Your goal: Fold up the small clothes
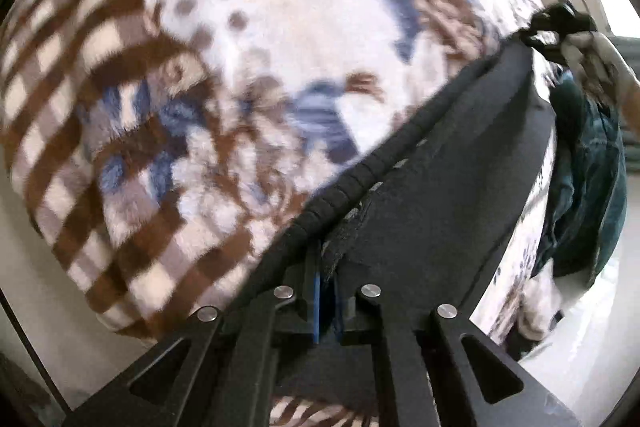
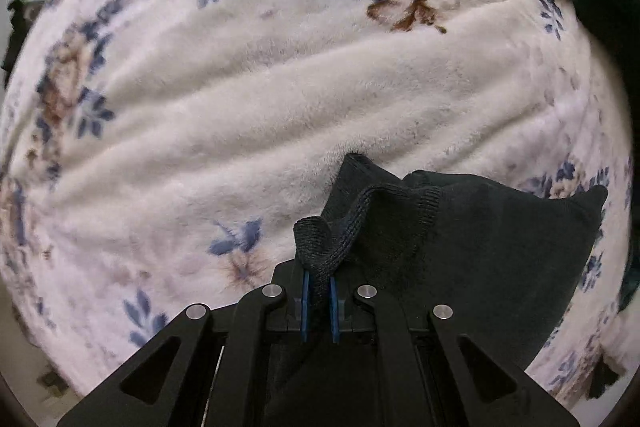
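Between the blue pads of my left gripper (image 1: 327,301), nearly closed, I pinch the ribbed hem of a black garment (image 1: 452,187). From there its long edge runs taut, up and to the right, to my right gripper (image 1: 560,27) at the far end. My right gripper (image 2: 319,301) is likewise almost closed, clamping a bunched fold of the same garment's (image 2: 480,251) ribbed band, with the cloth spread to the right. Beneath and beyond lies a fleece blanket (image 2: 248,99) with blue and brown flowers. Farther right, a dark teal cloth (image 1: 588,187) sits at its edge.
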Motion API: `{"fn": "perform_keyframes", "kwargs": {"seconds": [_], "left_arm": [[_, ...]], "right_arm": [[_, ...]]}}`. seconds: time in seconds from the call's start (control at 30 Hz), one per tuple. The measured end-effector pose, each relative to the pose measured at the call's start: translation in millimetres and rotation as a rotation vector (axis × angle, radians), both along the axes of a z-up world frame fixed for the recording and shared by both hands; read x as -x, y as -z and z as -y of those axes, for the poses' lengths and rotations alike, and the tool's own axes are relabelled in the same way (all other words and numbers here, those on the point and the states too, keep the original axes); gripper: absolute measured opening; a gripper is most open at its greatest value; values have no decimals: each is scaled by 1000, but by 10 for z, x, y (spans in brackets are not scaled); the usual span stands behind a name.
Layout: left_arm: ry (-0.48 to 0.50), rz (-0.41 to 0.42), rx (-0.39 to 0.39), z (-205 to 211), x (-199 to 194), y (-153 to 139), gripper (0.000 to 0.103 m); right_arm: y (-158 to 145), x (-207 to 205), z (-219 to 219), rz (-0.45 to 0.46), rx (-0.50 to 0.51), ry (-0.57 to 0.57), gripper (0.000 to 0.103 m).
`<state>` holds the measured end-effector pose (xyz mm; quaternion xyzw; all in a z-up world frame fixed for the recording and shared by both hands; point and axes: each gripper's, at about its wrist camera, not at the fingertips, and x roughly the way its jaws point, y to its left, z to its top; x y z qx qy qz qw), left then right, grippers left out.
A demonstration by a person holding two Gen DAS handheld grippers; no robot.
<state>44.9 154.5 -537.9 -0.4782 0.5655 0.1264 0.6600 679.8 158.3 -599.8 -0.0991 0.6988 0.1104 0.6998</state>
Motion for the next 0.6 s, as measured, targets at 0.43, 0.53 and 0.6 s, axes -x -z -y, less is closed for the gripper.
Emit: {"fn": "perform_keyframes", "kwargs": {"seconds": [0.43,0.53,0.6], "left_arm": [[104,-36,-5,-308,146,-314,70],[173,-16,-21,-207,-106,-395,70],[210,-4,-46,-128,-283,-479,70]], "right_arm": [[-782,1396,946,-57,-277,-41,69],[-673,2137,1521,-115,-269,17,69],[-566,2591,1889,-145,-240,74,69]]}}
